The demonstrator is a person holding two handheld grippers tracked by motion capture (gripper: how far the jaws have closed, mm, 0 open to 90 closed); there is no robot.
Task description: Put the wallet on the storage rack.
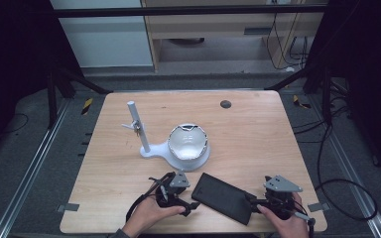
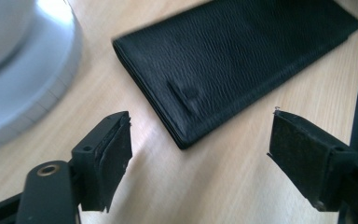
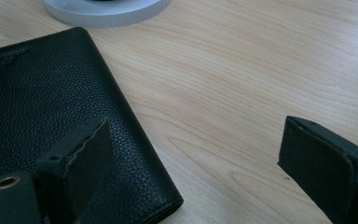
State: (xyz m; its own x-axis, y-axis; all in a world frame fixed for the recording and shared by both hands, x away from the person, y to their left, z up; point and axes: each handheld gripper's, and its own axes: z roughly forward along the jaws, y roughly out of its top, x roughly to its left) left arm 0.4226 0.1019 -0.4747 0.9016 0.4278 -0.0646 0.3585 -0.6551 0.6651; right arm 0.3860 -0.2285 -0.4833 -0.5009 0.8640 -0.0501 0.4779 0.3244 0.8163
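A long black leather wallet [image 1: 223,197] lies flat on the wooden table [image 1: 258,134] near its front edge, between my two grippers. My left gripper [image 1: 187,198] is open at the wallet's left end; in the left gripper view the wallet [image 2: 233,60] lies just beyond the spread jaws [image 2: 200,156], untouched. My right gripper [image 1: 253,204] is open at the wallet's right end. In the right gripper view its left jaw hangs over the wallet [image 3: 37,107] near the corner, while the right jaw is over bare wood.
A white stand [image 1: 154,148] with an upright post [image 1: 138,126] and a white bowl-shaped piece [image 1: 188,141] sits just behind the wallet at mid-table. A small dark round spot [image 1: 225,104] lies near the far edge. Cables run over the floor at right.
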